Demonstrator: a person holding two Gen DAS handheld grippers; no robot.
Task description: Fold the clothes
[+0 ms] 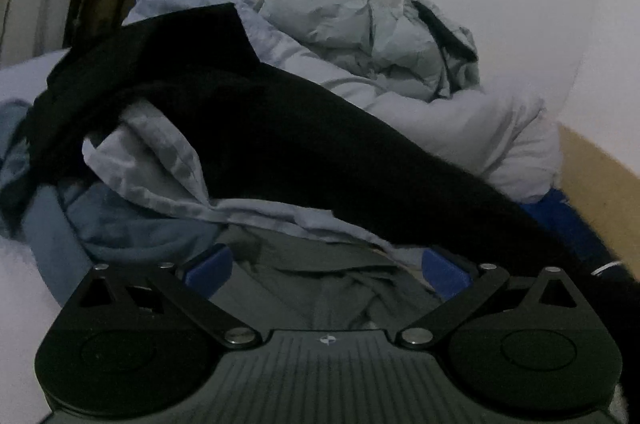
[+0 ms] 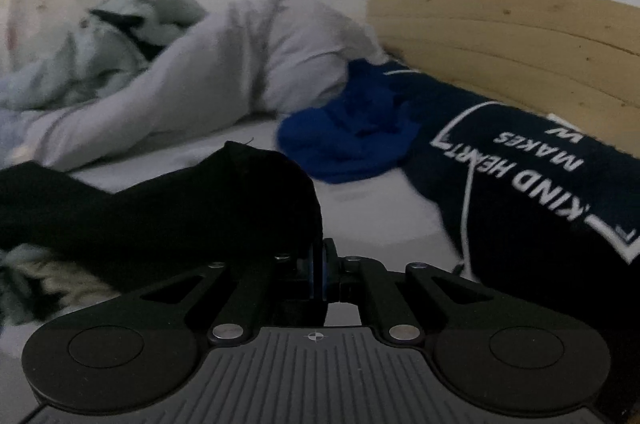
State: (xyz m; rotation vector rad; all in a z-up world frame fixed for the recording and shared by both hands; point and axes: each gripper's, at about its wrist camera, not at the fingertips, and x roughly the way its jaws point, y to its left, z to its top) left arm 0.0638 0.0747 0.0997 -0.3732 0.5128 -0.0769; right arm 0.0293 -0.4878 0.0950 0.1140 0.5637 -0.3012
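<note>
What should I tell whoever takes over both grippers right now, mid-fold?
Right gripper: shut on an end of the black garment.
Left gripper: open, holding nothing, over grey fabric.
Black garment runs stretched across the light blue bedding.
Bright blue garment and navy printed top lie unfolded by the wooden headboard.
Done: nothing visibly folded.
Left: likely lay the black garment flat, fold it, then the rest.
</note>
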